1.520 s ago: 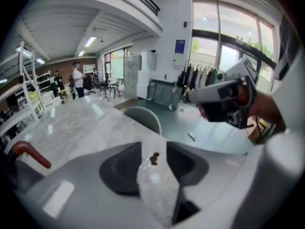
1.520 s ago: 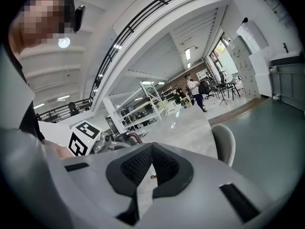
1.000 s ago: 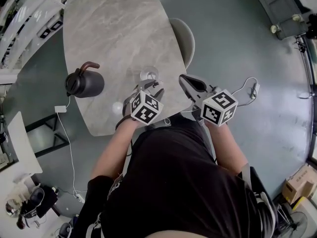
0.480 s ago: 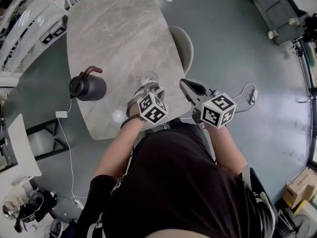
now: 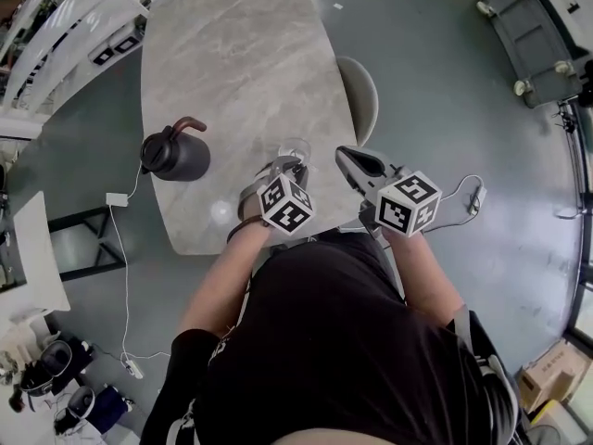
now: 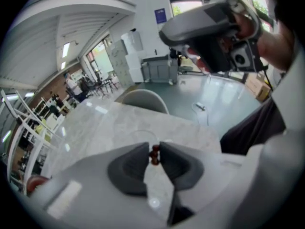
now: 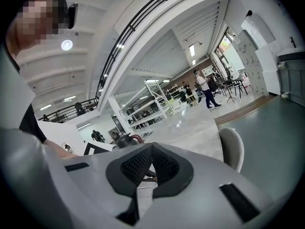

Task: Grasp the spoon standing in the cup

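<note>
Two grippers work at the near end of the marble bench, just ahead of the person's dark shirt. The left gripper points steeply down over the clear cup, which stands near the bench's near right corner. Its jaws have just been closing and now stand narrow. The spoon rises upright between them, and the pads meet both sides of its dark red beaded handle top, just below the tips.

The right gripper hangs at the bench's right edge, beside the cup and apart from it. Its jaw tips are together and hold nothing.

In the head view the left gripper's own body covers the spoon, and the cup shows only as a glassy ring. The left gripper view shows the handle in the jaws and the faint rim of the cup just beyond them. It also shows the right gripper, high at the upper right. The right gripper view looks past its closed jaws to the jug.

That black jug, with a reddish-brown handle, stands on the bench to the left, well apart from the cup. A white chair stands at the bench's right side, beyond the cup. On the floor to the left of the bench lies a white plug block with its cable.
</note>
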The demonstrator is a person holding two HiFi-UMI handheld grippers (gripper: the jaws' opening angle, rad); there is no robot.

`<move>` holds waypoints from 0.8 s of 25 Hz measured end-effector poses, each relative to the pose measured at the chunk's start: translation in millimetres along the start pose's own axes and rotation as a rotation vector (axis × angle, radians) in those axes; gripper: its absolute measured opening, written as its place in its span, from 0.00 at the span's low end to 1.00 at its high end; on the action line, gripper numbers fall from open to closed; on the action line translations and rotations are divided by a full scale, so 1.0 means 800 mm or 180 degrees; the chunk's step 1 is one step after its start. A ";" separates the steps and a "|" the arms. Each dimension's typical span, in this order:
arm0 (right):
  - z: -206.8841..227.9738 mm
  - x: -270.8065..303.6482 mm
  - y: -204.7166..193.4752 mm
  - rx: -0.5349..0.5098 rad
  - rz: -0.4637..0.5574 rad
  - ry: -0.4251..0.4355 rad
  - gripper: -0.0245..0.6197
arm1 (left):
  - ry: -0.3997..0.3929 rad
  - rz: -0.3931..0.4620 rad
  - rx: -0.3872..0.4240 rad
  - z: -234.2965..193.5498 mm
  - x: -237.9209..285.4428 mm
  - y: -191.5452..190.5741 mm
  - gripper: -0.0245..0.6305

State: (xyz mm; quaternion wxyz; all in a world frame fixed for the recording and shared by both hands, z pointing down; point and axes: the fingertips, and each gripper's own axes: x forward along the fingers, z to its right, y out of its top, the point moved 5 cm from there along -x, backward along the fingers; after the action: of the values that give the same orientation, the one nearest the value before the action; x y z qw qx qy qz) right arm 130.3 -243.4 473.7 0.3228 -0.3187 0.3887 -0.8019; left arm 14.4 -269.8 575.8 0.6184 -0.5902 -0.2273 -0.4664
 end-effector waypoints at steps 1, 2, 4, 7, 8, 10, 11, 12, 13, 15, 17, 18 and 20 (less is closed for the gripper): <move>0.000 0.005 0.003 -0.0010 -0.0021 0.0048 0.03 | 0.0009 -0.0007 -0.0021 -0.001 -0.001 0.000 0.15; 0.000 0.010 0.006 -0.0024 -0.0045 0.0101 0.03 | 0.0013 -0.0010 -0.0058 -0.002 -0.003 0.001 0.15; 0.001 0.019 0.014 -0.0062 -0.0099 0.0215 0.03 | 0.0023 0.0005 -0.0184 -0.007 -0.007 0.005 0.14; 0.001 0.032 0.025 -0.0130 -0.0182 0.0390 0.03 | 0.0055 0.0117 -0.0485 -0.018 -0.023 0.012 0.13; 0.000 0.039 0.028 -0.0162 -0.0212 0.0442 0.03 | 0.0078 0.0184 -0.0606 -0.025 -0.032 0.013 0.13; -0.002 0.055 0.034 -0.0239 -0.0260 0.0511 0.03 | 0.0155 0.0334 -0.0831 -0.041 -0.053 0.013 0.13; -0.004 0.062 0.038 -0.0273 -0.0265 0.0528 0.03 | 0.0193 0.0406 -0.0923 -0.049 -0.064 0.011 0.12; -0.007 0.068 0.042 -0.0302 -0.0252 0.0538 0.03 | 0.0223 0.0475 -0.1000 -0.055 -0.077 0.009 0.12; -0.011 0.073 0.046 -0.0327 -0.0225 0.0541 0.03 | 0.0246 0.0543 -0.1066 -0.061 -0.089 0.005 0.12; -0.020 0.079 0.052 -0.0357 -0.0159 0.0523 0.03 | 0.0288 0.0685 -0.1193 -0.071 -0.115 -0.002 0.12; -0.030 0.083 0.056 -0.0348 -0.0101 0.0484 0.03 | 0.0330 0.0823 -0.1309 -0.082 -0.143 -0.010 0.12; -0.037 0.084 0.058 -0.0343 -0.0077 0.0472 0.03 | 0.0353 0.0888 -0.1349 -0.087 -0.158 -0.013 0.12; -0.055 0.090 0.060 -0.0379 -0.0057 0.0479 0.03 | 0.0423 0.1034 -0.1408 -0.104 -0.189 -0.021 0.12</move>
State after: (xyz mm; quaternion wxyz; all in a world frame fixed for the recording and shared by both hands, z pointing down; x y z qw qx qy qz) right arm 67.9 -303.8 430.7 0.2660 -0.2796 0.4560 -0.8019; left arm -92.4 -299.3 442.0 0.5548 -0.7076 0.0187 -0.4372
